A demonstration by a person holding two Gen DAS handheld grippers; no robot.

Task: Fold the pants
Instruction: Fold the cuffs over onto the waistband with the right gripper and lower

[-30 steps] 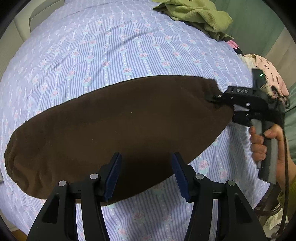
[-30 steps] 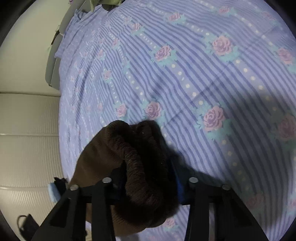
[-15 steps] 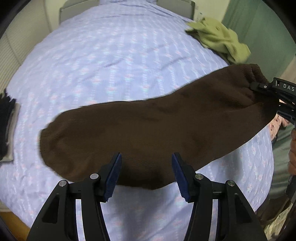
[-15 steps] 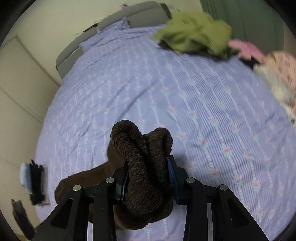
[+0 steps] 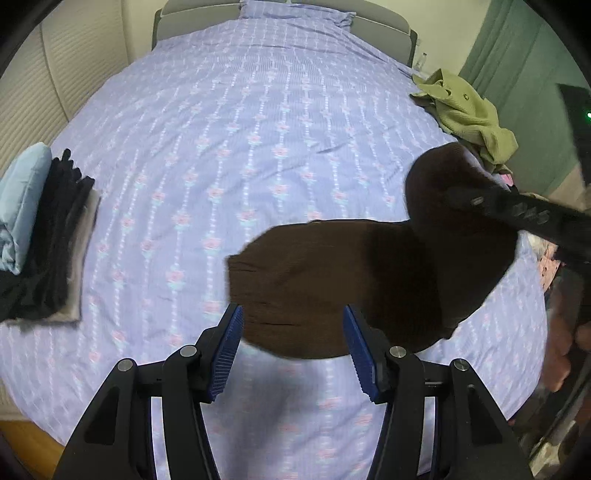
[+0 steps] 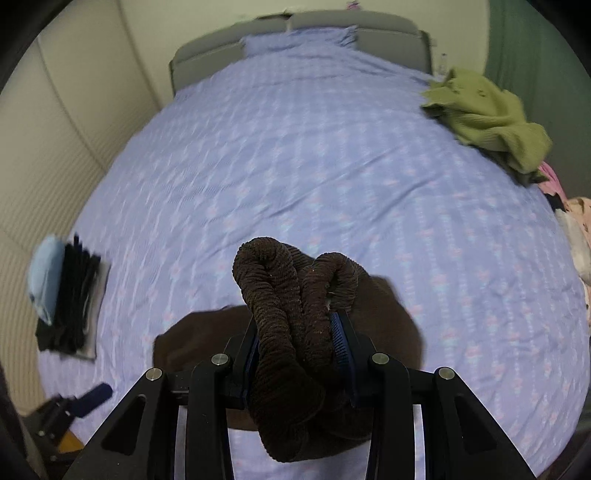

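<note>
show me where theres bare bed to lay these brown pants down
The widest free patch is the middle of the floral sheet, from the headboard down toward the brown pants in the right gripper. It is crowded at the left edge by the folded stack, and at the right edge by the green garment and the pink clothes.

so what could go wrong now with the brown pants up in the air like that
Only the right gripper pinches the bunched brown pants; the thick wad could slip from the pads. The left gripper is open and empty, so the hanging end may swing and unfold. It could also land on the folded stack.
</note>
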